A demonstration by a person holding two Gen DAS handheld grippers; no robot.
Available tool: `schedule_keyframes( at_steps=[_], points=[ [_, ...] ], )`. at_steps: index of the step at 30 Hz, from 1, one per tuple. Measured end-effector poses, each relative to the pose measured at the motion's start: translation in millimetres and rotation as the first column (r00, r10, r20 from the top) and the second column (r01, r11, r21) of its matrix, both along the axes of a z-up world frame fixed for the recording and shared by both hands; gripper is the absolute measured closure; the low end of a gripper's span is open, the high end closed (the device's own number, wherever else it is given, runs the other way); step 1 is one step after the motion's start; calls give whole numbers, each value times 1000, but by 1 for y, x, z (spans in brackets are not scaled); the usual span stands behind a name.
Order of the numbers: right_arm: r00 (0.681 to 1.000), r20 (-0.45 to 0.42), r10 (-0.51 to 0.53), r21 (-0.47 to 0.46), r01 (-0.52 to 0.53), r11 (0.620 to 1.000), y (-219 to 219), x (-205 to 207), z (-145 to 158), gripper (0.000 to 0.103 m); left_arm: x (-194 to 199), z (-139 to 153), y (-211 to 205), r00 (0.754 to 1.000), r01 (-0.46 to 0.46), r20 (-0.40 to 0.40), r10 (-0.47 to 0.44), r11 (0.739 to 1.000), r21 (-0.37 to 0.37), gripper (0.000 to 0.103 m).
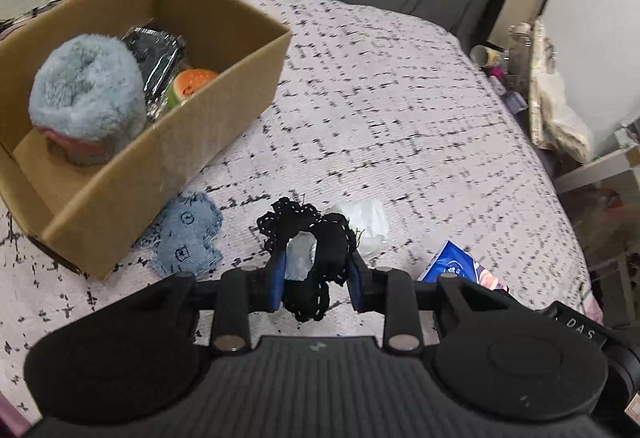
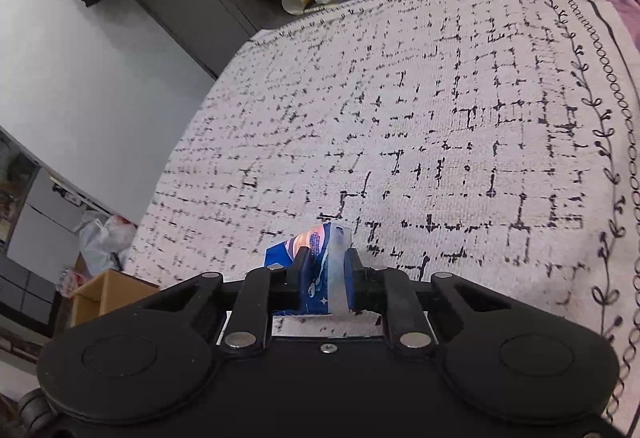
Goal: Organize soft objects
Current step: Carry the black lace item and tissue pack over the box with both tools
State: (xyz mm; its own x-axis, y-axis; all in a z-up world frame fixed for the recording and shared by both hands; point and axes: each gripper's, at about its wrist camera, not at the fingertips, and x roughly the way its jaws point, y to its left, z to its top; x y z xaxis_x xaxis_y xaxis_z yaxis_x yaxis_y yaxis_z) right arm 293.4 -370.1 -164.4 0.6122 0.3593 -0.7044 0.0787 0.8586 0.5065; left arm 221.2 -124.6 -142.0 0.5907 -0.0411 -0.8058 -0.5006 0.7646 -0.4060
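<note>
The left gripper (image 1: 316,274) has its jaws closed on a black lace cloth (image 1: 306,238), bunched around something pale, the bundle held just above the bed (image 1: 400,110). The right gripper (image 2: 328,274) has its jaws clamped on a blue packet (image 2: 320,258), also lifted just off the bed. The box (image 1: 168,166) is the landmark: it lies ahead and to the left of the left jaws, near, its long axis running away from the camera. Inside it sit a blue plush (image 1: 86,94), a dark wrapped item (image 1: 158,58) and an orange toy (image 1: 192,82). A denim patch (image 1: 186,238) lies against the box's near corner; a white tissue (image 1: 366,224) lies further right. The left hand looks nearer the box, so its cloth likely goes in first.
</note>
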Motion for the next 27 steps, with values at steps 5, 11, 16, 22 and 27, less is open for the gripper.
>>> schedule_keyframes(
  at_steps=[5, 11, 16, 22, 27],
  points=[
    [999, 36, -19, 21, 18, 1000, -5, -17, 23, 86, -5, 19, 4, 994, 89, 66, -88, 996, -7, 73],
    [997, 80, -9, 37, 6, 999, -1, -29, 44, 86, -16, 47, 17, 981, 160, 111, -161, 987, 22, 73],
    [994, 109, 29, 42, -34, 999, 12, -32, 57, 86, -24, 66, 35, 970, 191, 142, -197, 980, 53, 73],
    [987, 136, 85, 39, -91, 995, 33, -38, 69, 86, -32, 81, 63, 965, 196, 163, -204, 978, 69, 73],
    [980, 158, 122, 24, -128, 992, 50, -42, 76, 86, -37, 90, 85, 966, 179, 177, -189, 981, 73, 72]
  ],
)
